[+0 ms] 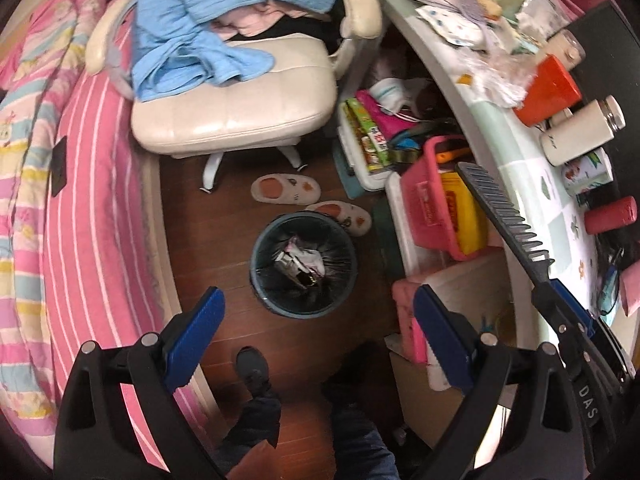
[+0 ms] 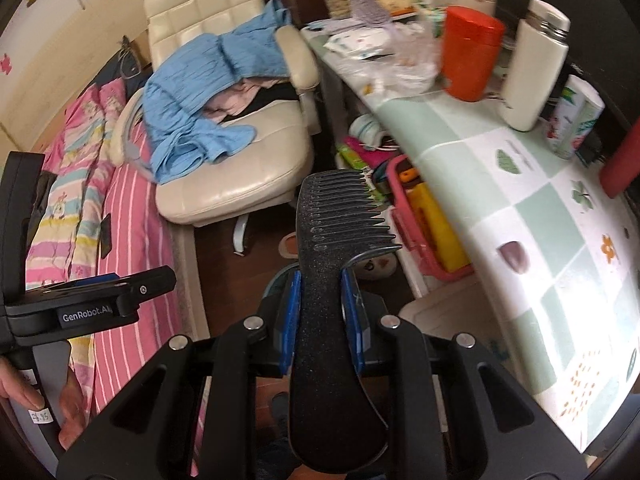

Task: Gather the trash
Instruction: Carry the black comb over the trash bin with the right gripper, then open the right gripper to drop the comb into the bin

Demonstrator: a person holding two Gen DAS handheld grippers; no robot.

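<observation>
A dark round trash bin (image 1: 303, 264) with a black liner and crumpled paper inside stands on the wooden floor. My left gripper (image 1: 316, 328) is open and empty, above and just in front of the bin. My right gripper (image 2: 320, 312) is shut on a black comb (image 2: 340, 248), its blue pads clamping the handle, teeth pointing right. The comb also shows in the left wrist view (image 1: 504, 216), held over the desk edge to the right of the bin. The bin is mostly hidden behind the comb in the right wrist view.
A cream office chair (image 1: 236, 108) with blue cloth stands beyond the bin, two slippers (image 1: 286, 190) between them. A pink striped bed (image 1: 80, 200) is at left. A cluttered desk (image 2: 520, 184) with bottles and an orange cup (image 2: 470, 52) is at right, pink baskets (image 1: 436, 200) under it.
</observation>
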